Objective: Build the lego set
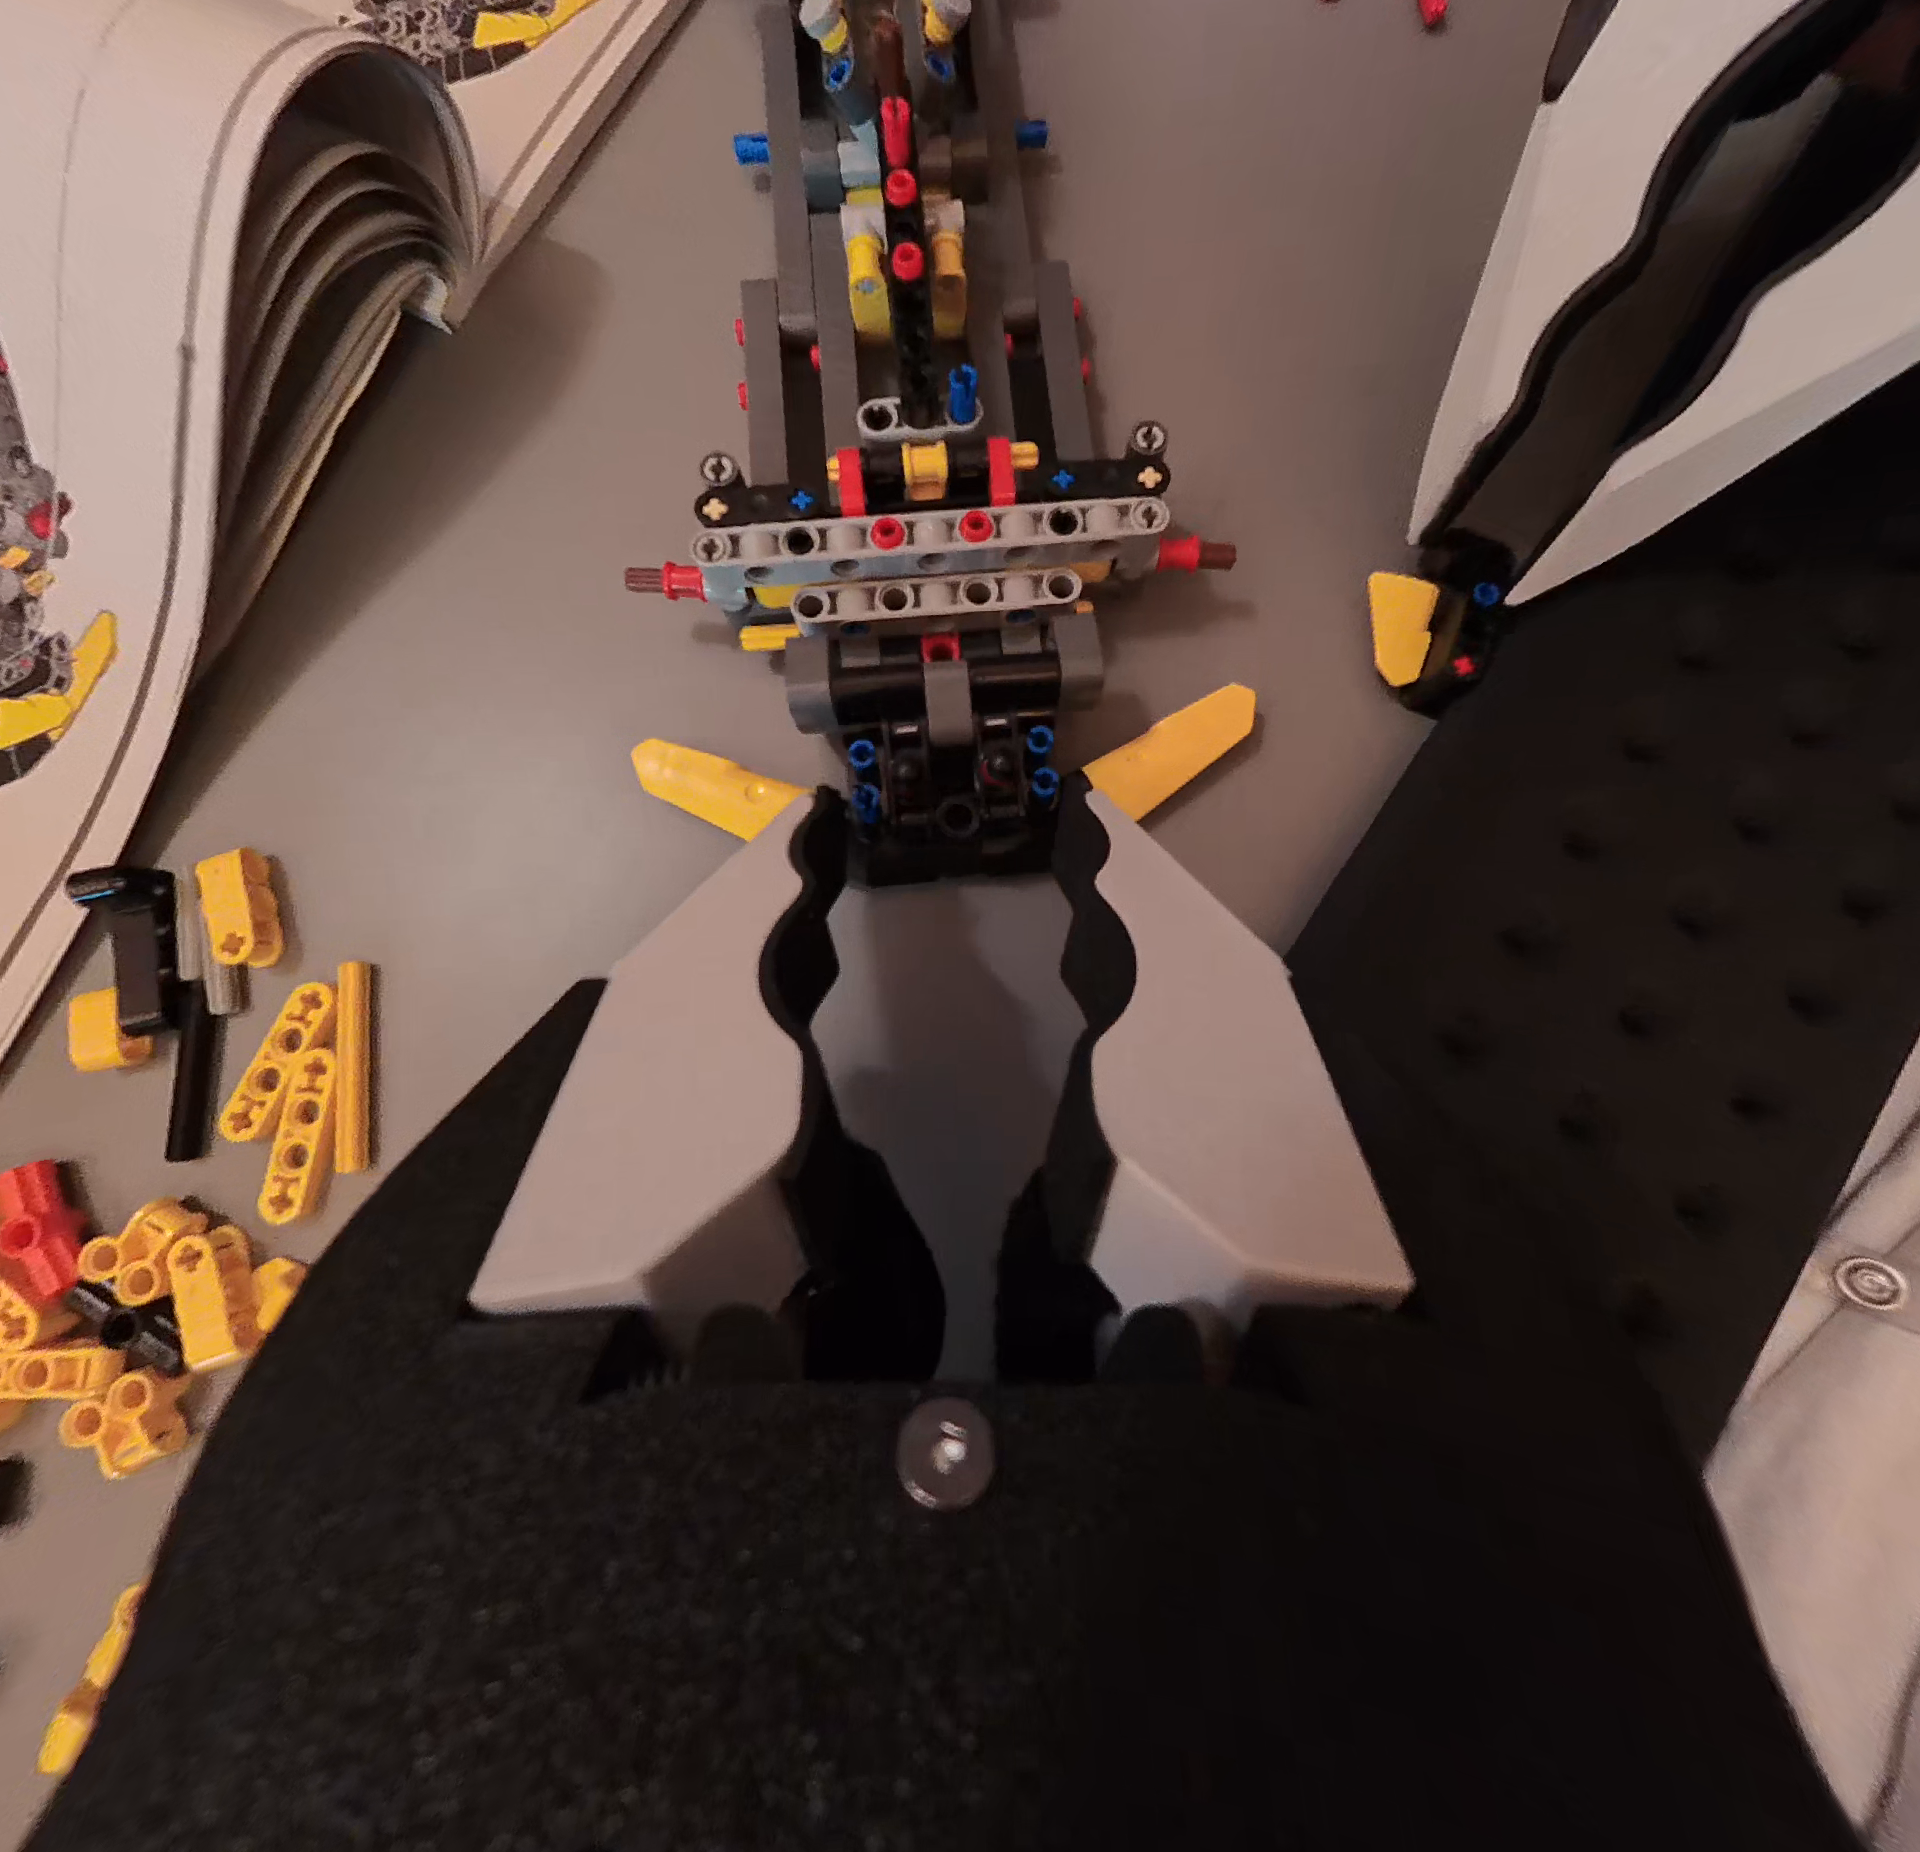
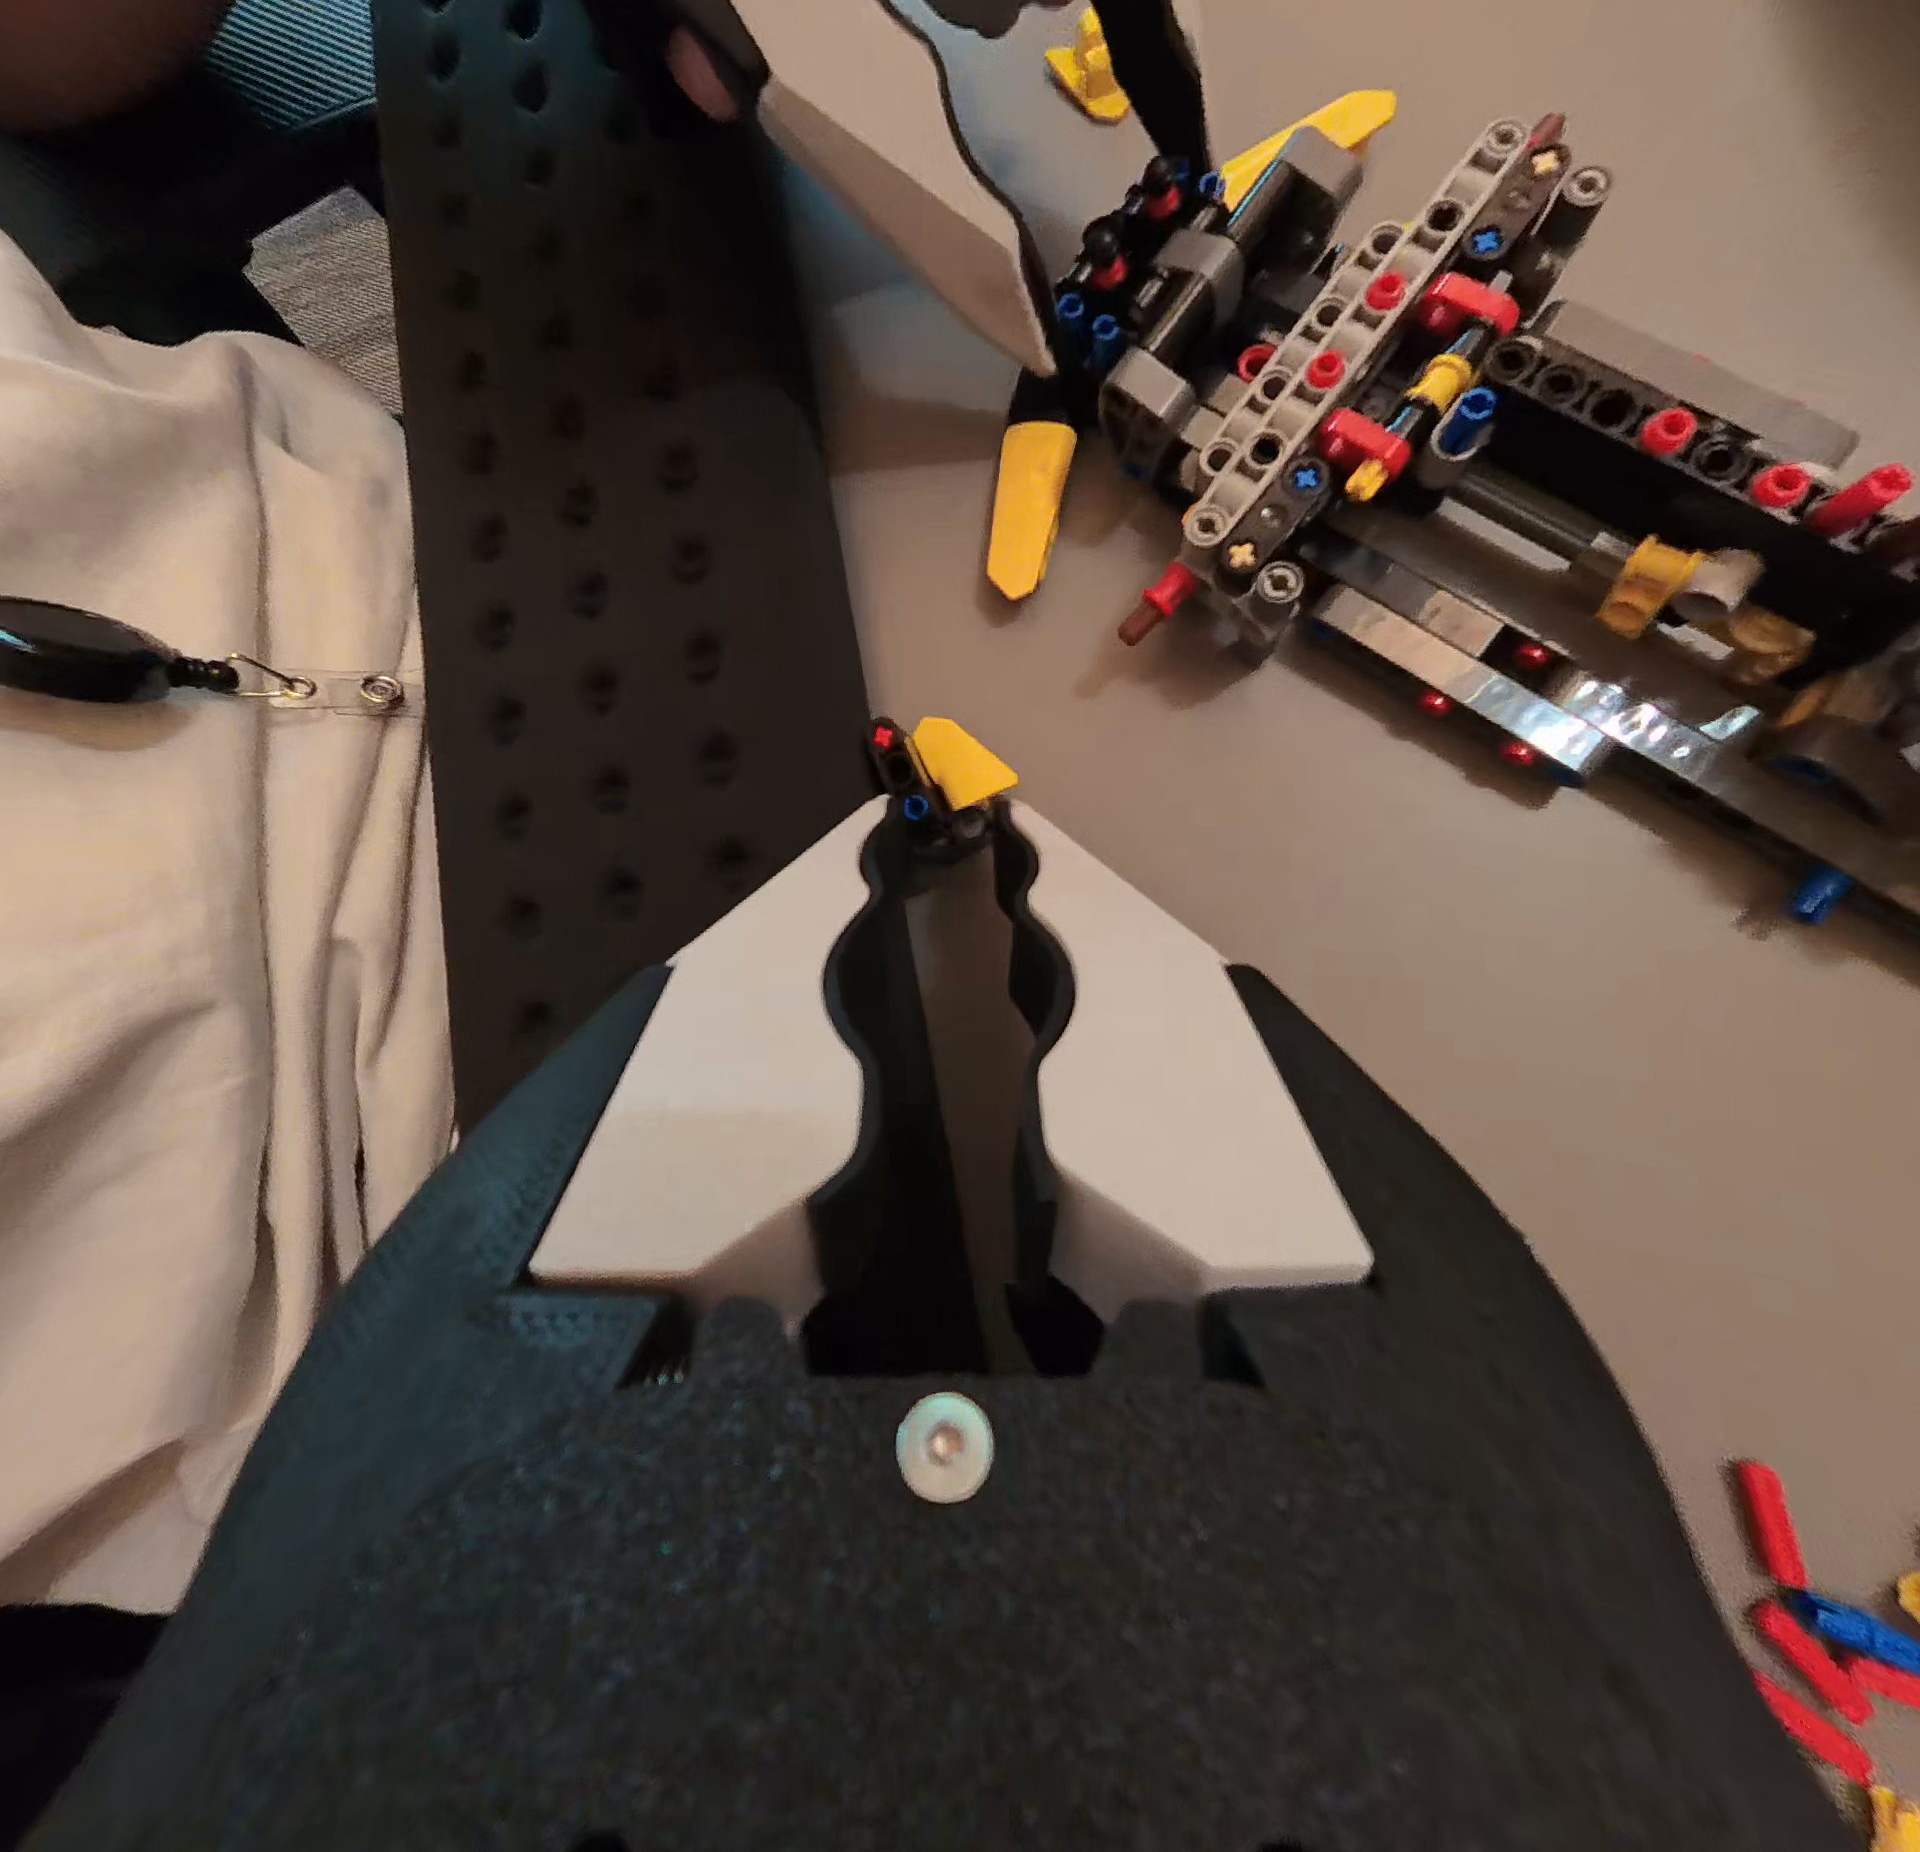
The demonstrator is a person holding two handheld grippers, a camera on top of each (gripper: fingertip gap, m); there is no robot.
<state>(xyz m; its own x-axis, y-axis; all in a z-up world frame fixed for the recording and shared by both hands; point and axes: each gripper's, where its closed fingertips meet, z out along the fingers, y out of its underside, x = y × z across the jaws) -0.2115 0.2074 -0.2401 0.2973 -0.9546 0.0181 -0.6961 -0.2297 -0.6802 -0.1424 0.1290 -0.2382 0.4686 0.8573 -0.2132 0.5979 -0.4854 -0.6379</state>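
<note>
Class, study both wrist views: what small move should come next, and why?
Probably carry the small yellow-and-black subassembly, pinched in the right gripper, toward the near end of the long model. The left gripper already clamps that end's black block, steadying it, and the piece is apart from the model.
</note>
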